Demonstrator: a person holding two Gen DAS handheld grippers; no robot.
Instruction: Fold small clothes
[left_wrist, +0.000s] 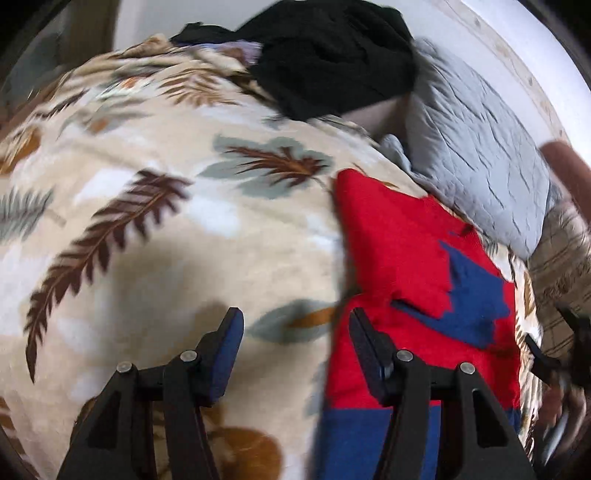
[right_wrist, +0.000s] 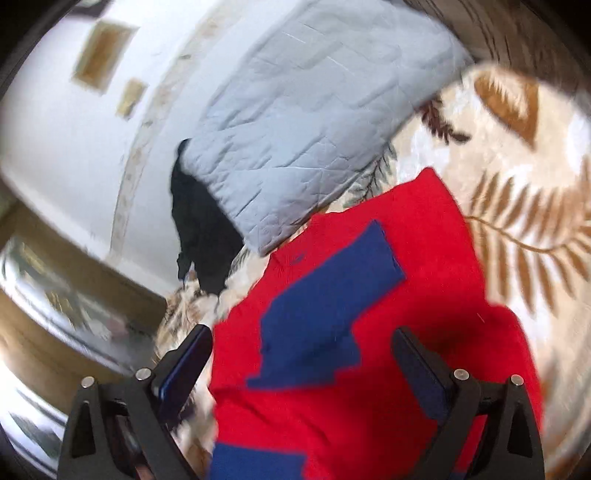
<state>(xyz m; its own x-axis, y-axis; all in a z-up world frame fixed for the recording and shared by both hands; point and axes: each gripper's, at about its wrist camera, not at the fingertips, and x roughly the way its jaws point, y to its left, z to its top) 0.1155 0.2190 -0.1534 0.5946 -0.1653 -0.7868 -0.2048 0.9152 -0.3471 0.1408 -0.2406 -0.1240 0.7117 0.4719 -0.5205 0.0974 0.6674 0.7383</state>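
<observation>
A small red garment with blue patches (left_wrist: 410, 258) lies flat on a leaf-patterned blanket (left_wrist: 177, 221). My left gripper (left_wrist: 295, 332) is open and empty, hovering over the garment's left edge, one finger over the blanket and one over the red cloth. The right wrist view shows the same garment (right_wrist: 369, 295) close below. My right gripper (right_wrist: 303, 354) is open and empty, its jaws spread wide above the garment's blue patch (right_wrist: 325, 306). The right gripper also shows at the right edge of the left wrist view (left_wrist: 561, 347).
A grey quilted pillow (left_wrist: 476, 162) lies beyond the garment, also in the right wrist view (right_wrist: 295, 122). A pile of black clothing (left_wrist: 332, 55) sits at the far end of the blanket. A white wall (right_wrist: 74, 147) stands behind the bed.
</observation>
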